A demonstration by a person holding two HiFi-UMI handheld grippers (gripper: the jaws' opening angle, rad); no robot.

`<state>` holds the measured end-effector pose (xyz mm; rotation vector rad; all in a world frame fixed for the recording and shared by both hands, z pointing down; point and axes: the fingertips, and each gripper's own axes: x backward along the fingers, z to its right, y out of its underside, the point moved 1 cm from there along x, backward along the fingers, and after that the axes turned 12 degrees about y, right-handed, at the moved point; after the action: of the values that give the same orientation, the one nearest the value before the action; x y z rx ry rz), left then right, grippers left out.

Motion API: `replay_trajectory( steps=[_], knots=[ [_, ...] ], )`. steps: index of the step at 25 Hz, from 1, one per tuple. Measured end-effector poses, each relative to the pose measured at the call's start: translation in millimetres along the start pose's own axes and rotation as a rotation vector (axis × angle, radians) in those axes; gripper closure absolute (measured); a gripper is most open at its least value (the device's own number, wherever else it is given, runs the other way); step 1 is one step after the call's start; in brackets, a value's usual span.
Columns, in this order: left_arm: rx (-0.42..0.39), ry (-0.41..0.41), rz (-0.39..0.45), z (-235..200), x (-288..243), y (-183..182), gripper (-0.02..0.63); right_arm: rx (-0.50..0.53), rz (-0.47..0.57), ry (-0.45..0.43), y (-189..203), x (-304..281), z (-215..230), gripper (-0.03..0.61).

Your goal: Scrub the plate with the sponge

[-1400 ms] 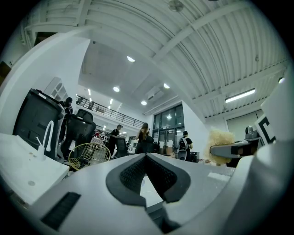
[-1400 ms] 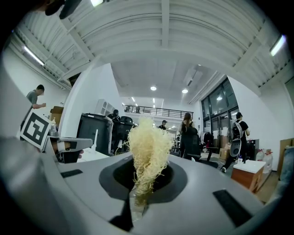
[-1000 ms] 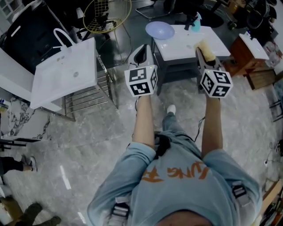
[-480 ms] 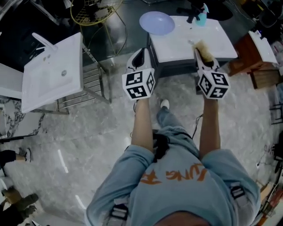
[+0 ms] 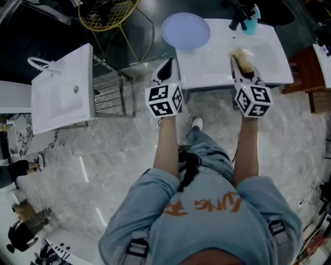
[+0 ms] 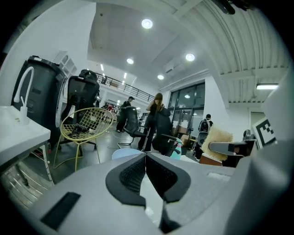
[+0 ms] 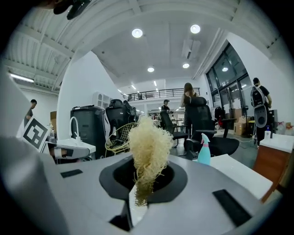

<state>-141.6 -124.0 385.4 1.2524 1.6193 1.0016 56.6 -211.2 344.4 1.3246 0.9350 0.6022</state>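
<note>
Head view is showing the right tongs (image 5: 241, 60) squeezing the scraggly yellow sponge (image 5: 243, 56) over the white counter (image 5: 269, 54), while the left tongs (image 5: 166, 65) are sitting fully closed on nothing, and the pale blue plate (image 5: 185, 30) is lying just ahead of them at the counter's corner.

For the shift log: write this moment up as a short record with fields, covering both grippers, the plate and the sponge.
left gripper: shut, nothing between the jaws
right gripper: shut on the pale yellow fibrous sponge
plate: round pale blue plate, at the far left corner of the white sink top
also on the top: teal spray bottle, far right side
contact: neither gripper touches the plate; sponge apart from it
scrubbing: not yet begun
</note>
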Motion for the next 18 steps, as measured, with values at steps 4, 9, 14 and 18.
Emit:
replay_trajectory(
  steps=[4, 9, 14, 18],
  knots=[
    [0.031, -0.037, -0.05, -11, -38, 17, 0.618, -0.043, -0.038, -0.018, 19, -41, 28, 0.548],
    [0.054, -0.09, -0.074, -32, -60, 28, 0.618, -0.059, -0.049, -0.068, 29, -80, 34, 0.548],
    [0.113, -0.138, -0.087, -66, -65, 39, 0.617, -0.049, -0.086, -0.139, 42, -114, 8, 0.548],
    [0.156, -0.143, -0.089, -99, -86, 41, 0.6, -0.026, -0.098, -0.16, 44, -143, -2, 0.548]
  ],
)
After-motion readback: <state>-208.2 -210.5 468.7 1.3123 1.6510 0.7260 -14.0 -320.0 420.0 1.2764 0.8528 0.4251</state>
